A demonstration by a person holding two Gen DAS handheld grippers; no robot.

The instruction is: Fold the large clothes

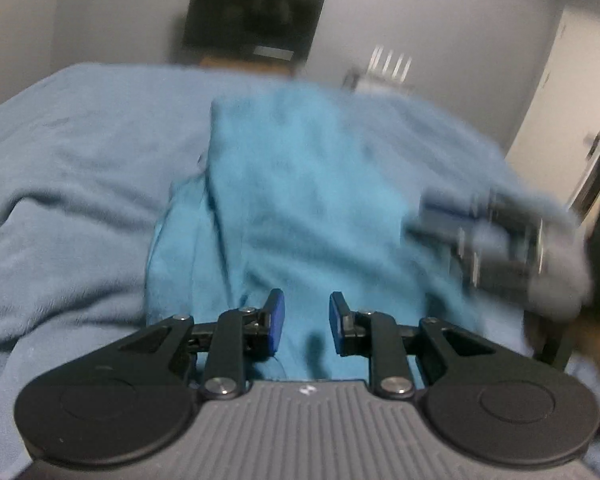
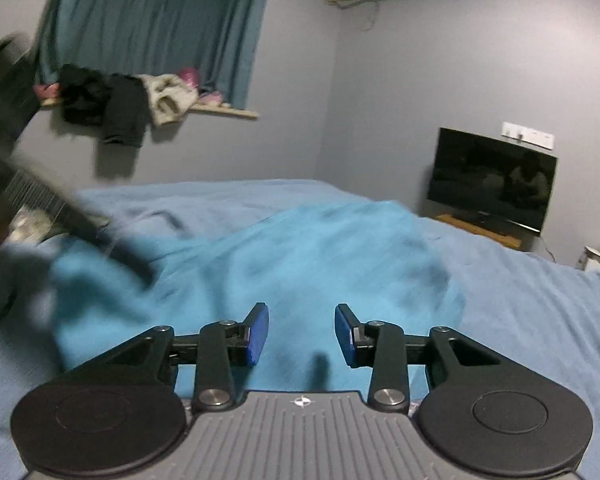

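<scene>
A bright turquoise soft garment [image 1: 300, 200] is lying bunched on the pale blue fleece bedspread [image 1: 80, 168], at twelve o'clock from both tools. The left gripper [image 1: 307, 322] and right gripper [image 2: 301, 332] are hovering above it, jaws spread, gripping nothing.

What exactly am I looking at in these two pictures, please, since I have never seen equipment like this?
These are two hand-held grippers, one in each of a person's hands, each with a fisheye camera looking forward along its two blue-padded fingers. One picture is from the left gripper, the other from the right gripper. Both have their jaws apart and hold nothing. Below them lies a bright blue garment, partly folded, on a bed covered by a paler blue blanket. The blurred dark shape at the right of the left view is the other gripper moving. Behind are a television, a curtain and clothes on a ledge.
</scene>
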